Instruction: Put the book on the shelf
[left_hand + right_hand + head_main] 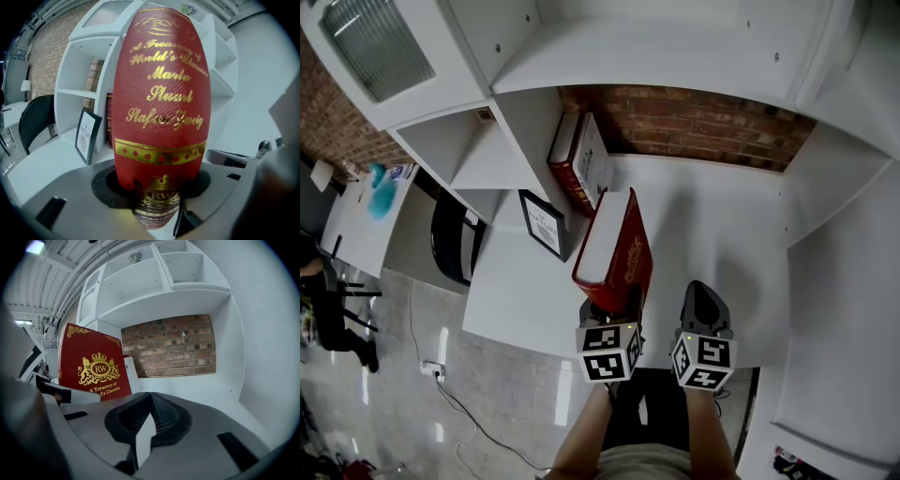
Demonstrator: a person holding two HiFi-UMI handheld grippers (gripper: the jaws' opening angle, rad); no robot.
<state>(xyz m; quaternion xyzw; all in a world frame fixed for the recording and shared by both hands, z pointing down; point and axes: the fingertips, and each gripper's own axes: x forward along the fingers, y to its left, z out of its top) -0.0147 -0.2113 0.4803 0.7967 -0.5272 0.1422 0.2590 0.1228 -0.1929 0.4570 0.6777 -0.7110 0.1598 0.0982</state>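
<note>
A thick red book [614, 248] with gold lettering stands upright above the white shelf surface [722, 234], its spine toward me. My left gripper [614, 305] is shut on its lower end; in the left gripper view the book's spine [161, 93] fills the middle, with the jaws of the left gripper [157, 190] pressed against both covers. My right gripper [705, 298] hovers just right of the book with its jaws closed on nothing. From the right gripper view the book's front cover [93, 366] stands to the left of the right gripper [151, 401].
Two books [579, 159] lean against the white divider at the back left of the bay. A framed print [542, 223] stands in front of them. A brick wall [694, 122] closes the back. A black chair [450, 239] stands to the left, below the shelf edge.
</note>
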